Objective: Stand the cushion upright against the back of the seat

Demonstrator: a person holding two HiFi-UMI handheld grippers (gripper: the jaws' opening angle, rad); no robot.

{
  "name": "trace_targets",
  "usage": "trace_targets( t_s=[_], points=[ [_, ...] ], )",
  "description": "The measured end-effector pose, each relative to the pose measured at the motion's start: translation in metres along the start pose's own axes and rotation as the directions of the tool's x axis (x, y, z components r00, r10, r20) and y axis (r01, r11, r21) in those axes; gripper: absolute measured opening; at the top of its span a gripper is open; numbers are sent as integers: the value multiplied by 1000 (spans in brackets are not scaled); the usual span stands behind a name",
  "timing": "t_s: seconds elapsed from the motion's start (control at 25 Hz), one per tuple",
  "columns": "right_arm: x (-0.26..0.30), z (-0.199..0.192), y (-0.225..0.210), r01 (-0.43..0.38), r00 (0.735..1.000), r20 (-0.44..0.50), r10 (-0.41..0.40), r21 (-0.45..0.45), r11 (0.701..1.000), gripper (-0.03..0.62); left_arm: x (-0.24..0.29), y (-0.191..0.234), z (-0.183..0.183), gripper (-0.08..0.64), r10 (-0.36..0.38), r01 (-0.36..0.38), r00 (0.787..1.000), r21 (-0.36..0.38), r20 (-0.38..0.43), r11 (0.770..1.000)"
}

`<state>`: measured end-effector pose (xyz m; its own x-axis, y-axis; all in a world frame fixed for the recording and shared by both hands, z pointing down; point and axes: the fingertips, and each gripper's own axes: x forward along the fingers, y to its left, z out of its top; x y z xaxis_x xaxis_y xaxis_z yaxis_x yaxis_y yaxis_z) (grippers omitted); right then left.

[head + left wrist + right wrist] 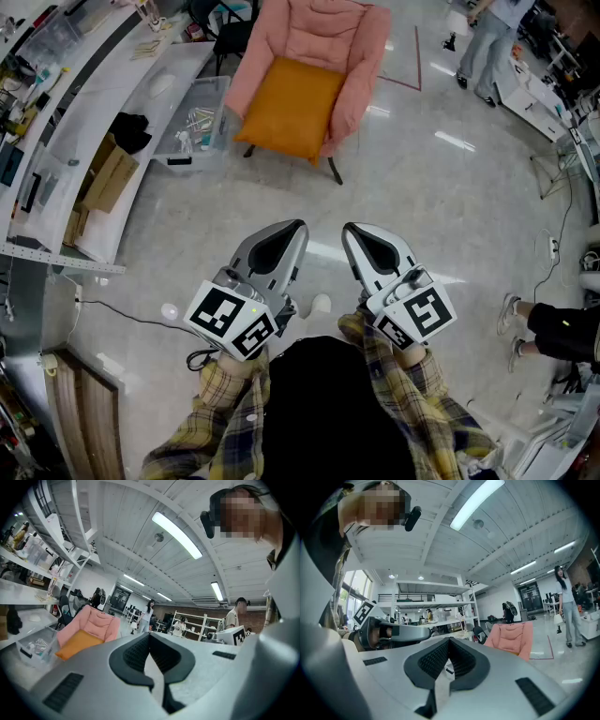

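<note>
One square, plump orange cushion (289, 108)

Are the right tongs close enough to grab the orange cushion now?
Probably not yet. The right tongs are shut and held near the person's body, while the orange cushion lies flat on the pink chair across the floor. Nothing blocks the way; stepping closer should do it.

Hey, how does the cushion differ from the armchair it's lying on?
The cushion is orange; the armchair is pink. The cushion is smaller, covering only the armchair's seat. The cushion lies flat, while the armchair's back rises behind it. Both look soft and padded.
</note>
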<state>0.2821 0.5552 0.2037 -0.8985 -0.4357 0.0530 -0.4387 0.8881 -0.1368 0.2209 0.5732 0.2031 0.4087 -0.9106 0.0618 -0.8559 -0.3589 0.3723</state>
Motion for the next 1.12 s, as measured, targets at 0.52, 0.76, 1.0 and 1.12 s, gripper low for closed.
trace_targets(
  t_s=[0.52,0.76,1.0,1.12],
  points=[
    [4,-1,-13,-13,1000,6,13,21,1000,18,10,8,3,5,32,-33,999,9,19,999],
    [-2,-4,-26,-39,999,9,39,43,998,18,18,4,0,5,64,-64,998,12,23,998],
    [-3,-8,-30,-79,997,6,79,49,996,18,26,2,-5,5,82,-83,996,24,17,996],
    [-5,-7,-34,-95,995,2,95,34,995,18,32,-1,-6,5,89,-89,996,29,12,996]
  ],
)
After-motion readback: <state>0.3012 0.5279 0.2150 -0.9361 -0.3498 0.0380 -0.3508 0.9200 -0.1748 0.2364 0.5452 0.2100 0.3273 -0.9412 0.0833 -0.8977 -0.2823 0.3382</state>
